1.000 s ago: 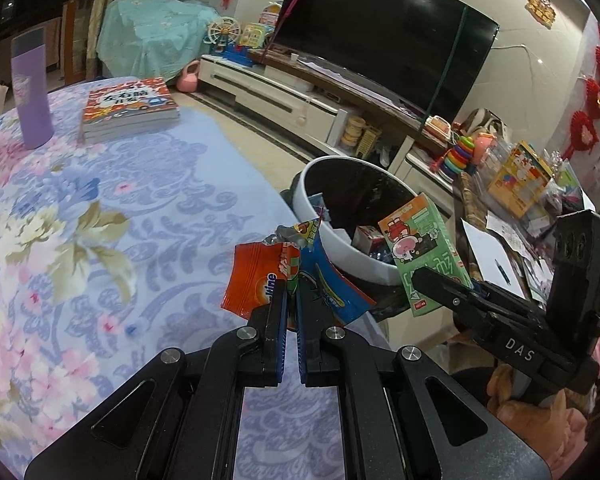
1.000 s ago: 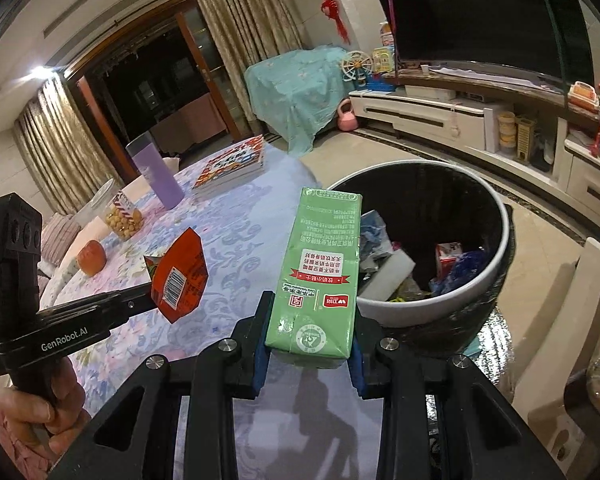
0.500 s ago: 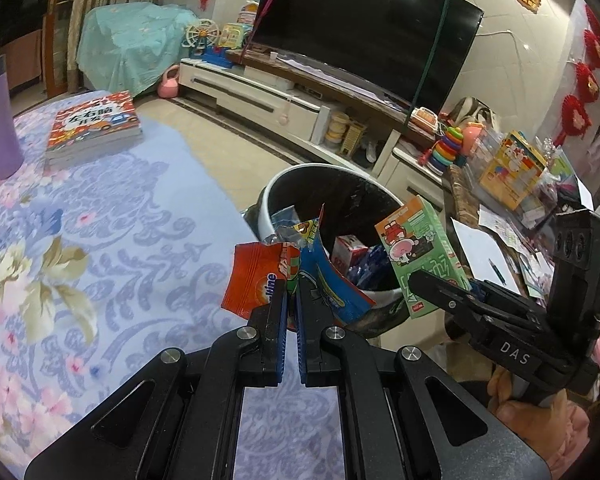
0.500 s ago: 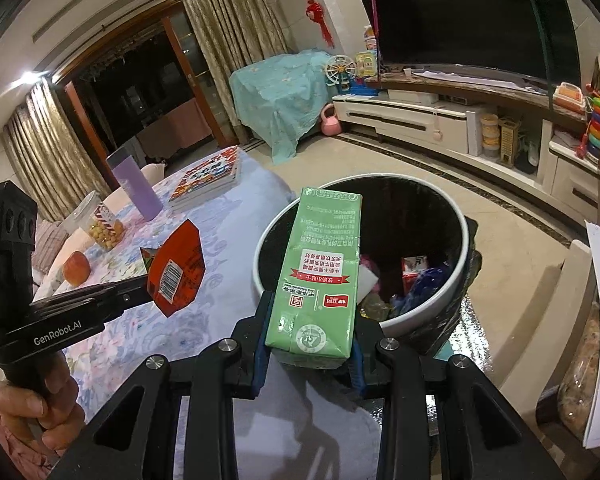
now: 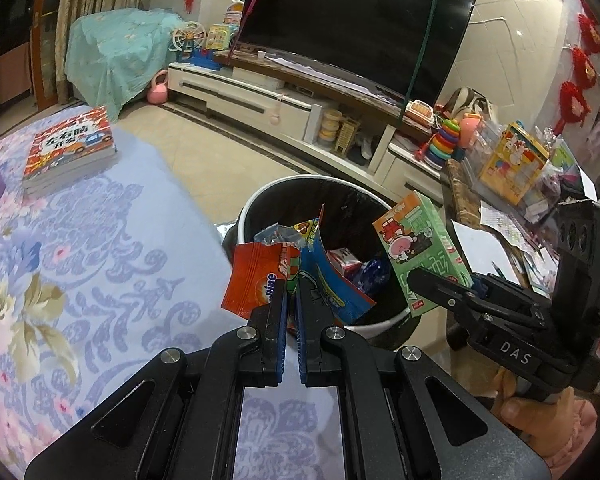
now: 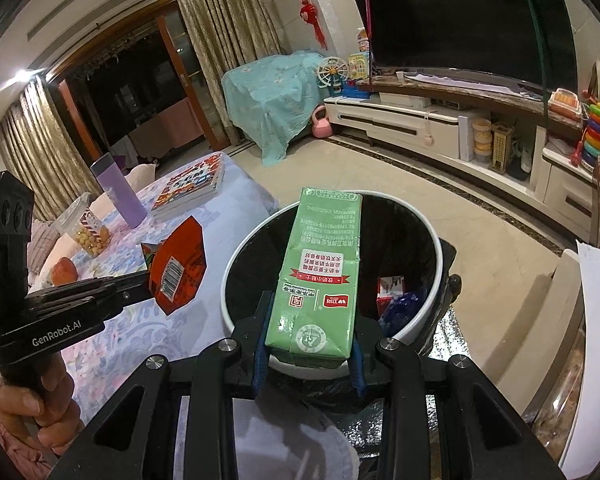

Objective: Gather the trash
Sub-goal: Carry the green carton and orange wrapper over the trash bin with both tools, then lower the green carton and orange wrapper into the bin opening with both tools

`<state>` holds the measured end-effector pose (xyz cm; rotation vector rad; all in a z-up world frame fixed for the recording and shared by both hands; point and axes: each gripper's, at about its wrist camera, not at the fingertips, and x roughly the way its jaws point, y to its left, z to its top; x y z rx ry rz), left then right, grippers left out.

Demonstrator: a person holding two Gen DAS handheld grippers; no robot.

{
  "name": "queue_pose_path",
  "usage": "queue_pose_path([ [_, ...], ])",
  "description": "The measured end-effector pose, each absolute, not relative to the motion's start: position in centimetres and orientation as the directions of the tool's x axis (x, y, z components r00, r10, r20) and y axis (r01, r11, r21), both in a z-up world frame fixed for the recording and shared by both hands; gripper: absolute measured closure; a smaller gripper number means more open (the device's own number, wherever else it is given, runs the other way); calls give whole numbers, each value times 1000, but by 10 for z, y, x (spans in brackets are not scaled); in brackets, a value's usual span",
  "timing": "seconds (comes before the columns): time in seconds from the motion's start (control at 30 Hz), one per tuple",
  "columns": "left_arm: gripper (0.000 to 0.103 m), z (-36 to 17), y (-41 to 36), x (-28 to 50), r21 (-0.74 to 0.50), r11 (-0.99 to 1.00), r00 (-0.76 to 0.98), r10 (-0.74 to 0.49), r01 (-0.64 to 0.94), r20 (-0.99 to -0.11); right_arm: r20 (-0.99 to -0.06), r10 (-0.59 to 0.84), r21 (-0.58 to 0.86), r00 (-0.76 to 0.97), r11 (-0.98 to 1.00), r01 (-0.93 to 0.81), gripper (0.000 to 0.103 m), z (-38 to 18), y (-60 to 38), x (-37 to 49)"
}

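My left gripper (image 5: 292,300) is shut on a bunch of snack wrappers (image 5: 260,280), orange-red and blue, held above the near rim of the trash bin (image 5: 260,200). The same wrappers (image 6: 178,272) show orange with a barcode in the right wrist view, left of the bin (image 6: 236,256). My right gripper (image 6: 308,340) is shut on a green drink carton (image 6: 320,272), upright over the bin's near edge. That carton (image 5: 420,248) appears at the bin's right side in the left wrist view, with the right gripper (image 5: 440,284) below it. Inside the bin lie a red-white box (image 6: 390,288) and blue plastic.
A floral tablecloth (image 5: 80,260) covers the table left of the bin, with a stack of books (image 5: 68,148), a purple bottle (image 6: 118,192), a snack cup (image 6: 86,228) and a fruit. A cluttered side table (image 5: 500,216) stands right of the bin; a TV unit lies beyond.
Both grippers have moved forward off the table toward the bin, which now sits lower and closer beneath the wrappers and the carton. Both stay shut on their loads.
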<state>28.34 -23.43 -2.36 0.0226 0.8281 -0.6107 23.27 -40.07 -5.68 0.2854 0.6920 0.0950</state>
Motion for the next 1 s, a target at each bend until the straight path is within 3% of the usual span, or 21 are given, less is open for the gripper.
queue_pose_path([
  [1.0, 99, -28, -273, 306, -173, 826, 506, -478, 536, -717, -652, 166, 271, 740, 962, 23, 71, -61, -419, 260],
])
